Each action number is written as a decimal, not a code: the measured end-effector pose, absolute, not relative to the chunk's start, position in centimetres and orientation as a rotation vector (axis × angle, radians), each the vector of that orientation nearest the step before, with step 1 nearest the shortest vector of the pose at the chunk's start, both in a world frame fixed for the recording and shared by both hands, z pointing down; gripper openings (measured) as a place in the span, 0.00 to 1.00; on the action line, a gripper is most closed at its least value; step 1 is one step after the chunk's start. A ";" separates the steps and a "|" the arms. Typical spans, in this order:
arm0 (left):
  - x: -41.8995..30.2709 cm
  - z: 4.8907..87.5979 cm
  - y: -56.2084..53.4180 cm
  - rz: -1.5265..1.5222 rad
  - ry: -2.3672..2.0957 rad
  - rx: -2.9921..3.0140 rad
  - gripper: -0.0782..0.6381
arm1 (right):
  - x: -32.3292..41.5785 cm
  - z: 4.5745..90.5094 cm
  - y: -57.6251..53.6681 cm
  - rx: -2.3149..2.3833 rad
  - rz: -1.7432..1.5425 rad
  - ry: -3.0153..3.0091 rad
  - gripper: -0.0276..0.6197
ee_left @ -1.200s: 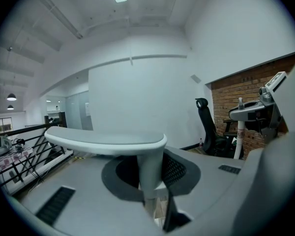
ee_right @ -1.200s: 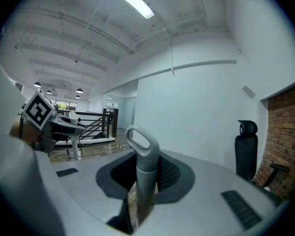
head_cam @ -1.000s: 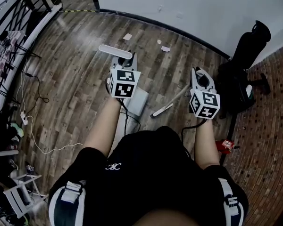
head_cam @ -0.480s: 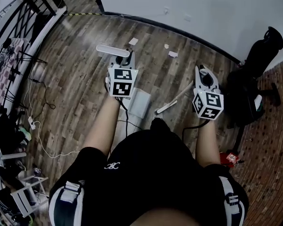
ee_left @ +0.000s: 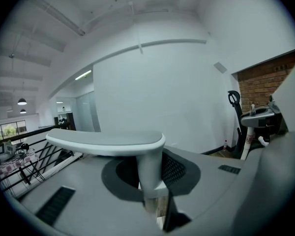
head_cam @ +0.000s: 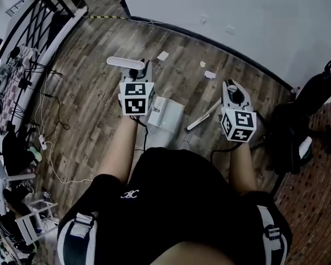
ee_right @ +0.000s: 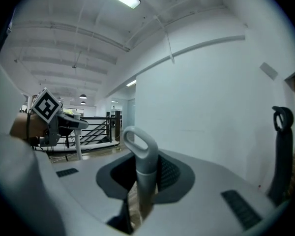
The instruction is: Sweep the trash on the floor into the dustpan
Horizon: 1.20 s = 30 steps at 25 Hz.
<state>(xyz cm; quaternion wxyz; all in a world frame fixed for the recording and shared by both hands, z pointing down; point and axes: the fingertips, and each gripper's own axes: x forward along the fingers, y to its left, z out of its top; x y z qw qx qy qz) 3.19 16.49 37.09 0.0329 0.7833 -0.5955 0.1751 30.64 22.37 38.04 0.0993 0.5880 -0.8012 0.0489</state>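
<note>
My left gripper (head_cam: 144, 70) (ee_left: 150, 191) is shut on the white T-shaped handle (head_cam: 125, 63) (ee_left: 108, 144) of the dustpan (head_cam: 166, 112), whose pan sits on the wood floor between my arms. Shut on the grey, loop-topped broom handle (ee_right: 137, 154), my right gripper (head_cam: 234, 90) (ee_right: 140, 191) holds it upright. The broom's white brush head (head_cam: 203, 116) lies on the floor just right of the pan. Three paper scraps lie ahead near the wall: scrap one (head_cam: 163, 55), scrap two (head_cam: 203, 64), scrap three (head_cam: 209, 74).
A white wall (head_cam: 237, 10) with a dark skirting runs across the front. A black machine (head_cam: 303, 120) stands on the right by the brick floor (head_cam: 314, 203). Cables (head_cam: 49, 109) trail over the floor at left, beside a black railing (head_cam: 38, 26).
The person has stepped forward and the view has swung: the scraps and the wall lie nearer. Both grippers keep their hold; the dustpan and brush have come along.
</note>
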 end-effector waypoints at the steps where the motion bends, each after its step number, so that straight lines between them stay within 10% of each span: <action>1: 3.5 37.0 15.6 0.531 -1.837 2.410 0.20 | 31.0 38.2 21.3 1.737 0.148 -2.368 0.15; 30: -4.2 43.2 -11.9 0.463 -1.747 2.314 0.20 | 32.0 41.9 -2.5 1.858 0.175 -2.024 0.15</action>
